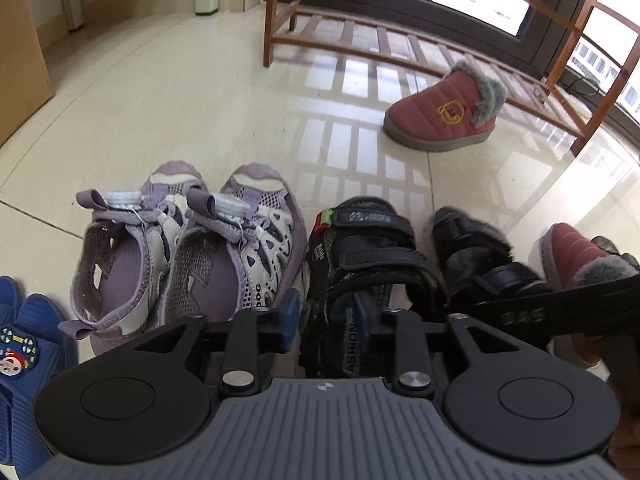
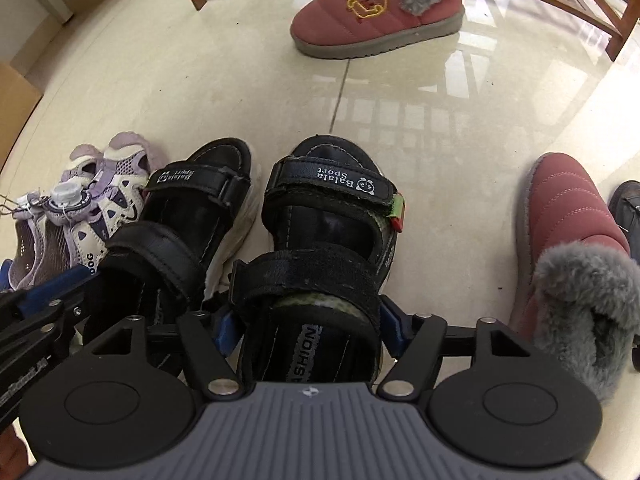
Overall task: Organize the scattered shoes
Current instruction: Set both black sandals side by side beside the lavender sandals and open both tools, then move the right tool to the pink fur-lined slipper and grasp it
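Observation:
A pair of black strap sandals stands side by side on the tiled floor. My left gripper [image 1: 326, 314] is over the heel of the left sandal [image 1: 360, 248]. Its blue pads stand a little apart on either side of the sandal's side wall, not squeezing it. My right gripper [image 2: 310, 330] is open, and its fingers straddle the heel of the right sandal [image 2: 328, 216], which rests flat on the floor. The left sandal [image 2: 192, 208] sits just beside it, toes pointing away.
A purple sandal pair [image 1: 180, 240] stands left of the black pair, with blue slippers [image 1: 24, 360] further left. One pink fur-lined boot [image 1: 440, 116] lies near the wooden shoe rack [image 1: 360, 40]. The other pink boot [image 2: 572, 232] is right of the sandals, beside a dark shoe [image 2: 628, 204].

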The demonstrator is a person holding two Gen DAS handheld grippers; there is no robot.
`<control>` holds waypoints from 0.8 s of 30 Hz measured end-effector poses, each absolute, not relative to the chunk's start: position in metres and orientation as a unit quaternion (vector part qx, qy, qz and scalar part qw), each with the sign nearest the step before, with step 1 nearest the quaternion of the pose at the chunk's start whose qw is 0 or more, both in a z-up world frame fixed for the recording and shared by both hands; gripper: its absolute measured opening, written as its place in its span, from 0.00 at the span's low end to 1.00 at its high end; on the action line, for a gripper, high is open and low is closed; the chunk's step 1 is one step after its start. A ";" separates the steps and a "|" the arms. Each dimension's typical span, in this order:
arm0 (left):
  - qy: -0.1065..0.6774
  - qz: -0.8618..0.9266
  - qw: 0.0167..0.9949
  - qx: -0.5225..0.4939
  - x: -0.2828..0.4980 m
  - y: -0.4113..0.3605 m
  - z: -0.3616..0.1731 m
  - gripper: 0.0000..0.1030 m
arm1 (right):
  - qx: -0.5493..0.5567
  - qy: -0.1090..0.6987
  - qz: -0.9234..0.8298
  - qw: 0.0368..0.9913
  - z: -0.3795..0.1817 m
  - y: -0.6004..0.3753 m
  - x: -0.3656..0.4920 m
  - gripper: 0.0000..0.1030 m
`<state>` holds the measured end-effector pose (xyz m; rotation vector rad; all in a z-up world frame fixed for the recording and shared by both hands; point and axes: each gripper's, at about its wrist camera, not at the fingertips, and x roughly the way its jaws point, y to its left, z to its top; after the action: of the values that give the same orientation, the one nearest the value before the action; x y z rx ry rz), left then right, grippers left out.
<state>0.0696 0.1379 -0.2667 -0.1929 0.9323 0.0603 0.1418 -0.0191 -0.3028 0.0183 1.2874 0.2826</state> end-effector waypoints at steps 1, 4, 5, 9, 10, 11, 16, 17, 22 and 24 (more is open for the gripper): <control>0.447 0.030 0.889 -0.096 0.069 0.137 -0.264 0.40 | 0.004 0.597 0.135 0.790 -0.303 -0.019 0.142 0.74; 0.442 0.034 0.890 -0.106 0.067 0.137 -0.257 0.42 | 0.002 0.598 0.147 0.788 -0.301 -0.023 0.143 0.75; 0.440 0.034 0.891 -0.108 0.066 0.136 -0.254 0.42 | 0.002 0.598 0.151 0.787 -0.299 -0.025 0.143 0.76; 0.434 0.035 0.893 -0.117 0.067 0.133 -0.245 0.45 | -0.001 0.580 0.173 0.796 -0.282 -0.034 0.140 0.81; 0.433 0.035 0.893 -0.119 0.068 0.132 -0.243 0.45 | -0.002 0.574 0.179 0.799 -0.277 -0.036 0.139 0.82; 0.431 0.035 0.893 -0.121 0.068 0.131 -0.241 0.45 | -0.003 0.566 0.185 0.803 -0.271 -0.039 0.138 0.83; 0.428 0.034 0.894 -0.126 0.073 0.124 -0.236 0.46 | -0.006 0.533 0.197 0.823 -0.248 -0.058 0.143 0.83; 0.428 0.034 0.894 -0.125 0.074 0.123 -0.236 0.46 | -0.008 0.525 0.197 0.828 -0.243 -0.063 0.146 0.83; 0.431 0.031 0.893 -0.123 0.078 0.118 -0.235 0.48 | -0.007 0.513 0.185 0.838 -0.237 -0.082 0.174 0.84; 0.433 0.030 0.893 -0.124 0.079 0.117 -0.235 0.49 | -0.005 0.515 0.178 0.839 -0.237 -0.091 0.188 0.84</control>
<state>0.0786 0.1170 -0.2347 -0.2566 0.8974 0.0623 0.1879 -0.0913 -0.2371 -0.0114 1.0885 0.3762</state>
